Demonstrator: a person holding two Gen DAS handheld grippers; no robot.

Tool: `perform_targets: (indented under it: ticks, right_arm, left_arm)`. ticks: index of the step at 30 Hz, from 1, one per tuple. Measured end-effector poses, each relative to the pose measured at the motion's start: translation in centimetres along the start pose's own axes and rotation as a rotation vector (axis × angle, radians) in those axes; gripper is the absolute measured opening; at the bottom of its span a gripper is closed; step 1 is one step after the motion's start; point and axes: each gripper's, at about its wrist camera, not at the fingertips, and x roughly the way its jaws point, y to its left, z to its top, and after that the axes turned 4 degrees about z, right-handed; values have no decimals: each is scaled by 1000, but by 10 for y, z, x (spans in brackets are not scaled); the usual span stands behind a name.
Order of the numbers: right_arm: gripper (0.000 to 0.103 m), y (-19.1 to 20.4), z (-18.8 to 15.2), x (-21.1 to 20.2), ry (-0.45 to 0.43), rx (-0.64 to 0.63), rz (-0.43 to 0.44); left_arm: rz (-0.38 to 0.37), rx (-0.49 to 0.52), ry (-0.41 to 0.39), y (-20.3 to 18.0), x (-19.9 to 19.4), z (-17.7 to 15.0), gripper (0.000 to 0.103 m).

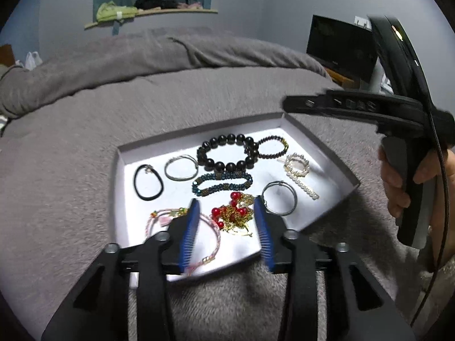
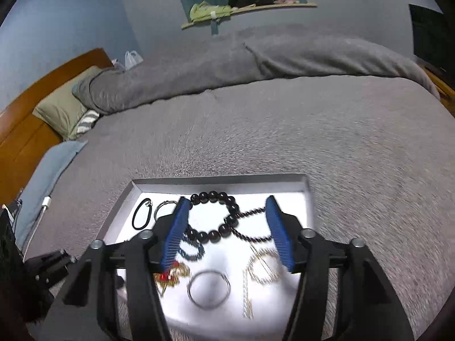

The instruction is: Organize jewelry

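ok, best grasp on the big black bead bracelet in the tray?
Take the big black bead bracelet on its near arc, coming from above with one finger inside the loop and one outside. It lies flat on the tray, so no side entry. Avoid the right arc: the dark twisted bracelet overlaps it there. Probably the left side is also workable, though the silver bangle sits close.

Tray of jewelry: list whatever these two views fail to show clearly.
- Pink cord bracelet, left view: the left gripper finger covers its middle.
- Tray near edge, both views: hidden behind gripper bodies.
- Pearl pieces, right view: motion blur smears them.
- Red-bead chain, right view: blurred, partly behind the right gripper finger.
- Right gripper fingertips, left view: too blurred to read.
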Motion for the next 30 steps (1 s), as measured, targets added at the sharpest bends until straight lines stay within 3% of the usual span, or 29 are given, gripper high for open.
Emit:
perform_targets:
  ticks: [8, 14, 20, 30]
  right_arm:
    - [80, 5, -28, -51, -12, -53, -11]
    - [93, 9, -56, -84, -35, -100, -46]
    - [97, 15, -89, -93, -38, -156, -107]
    - [97, 12, -117, -84, -35, -138, -112]
  left_arm:
    - [41, -21, -29, 1, -38, -9, 73]
    - [146, -58, -33, 5, -59, -22, 84]
    - [216, -99, -51, 9, -65, -36, 90]
    - [291, -121, -62, 6, -55, -53, 92]
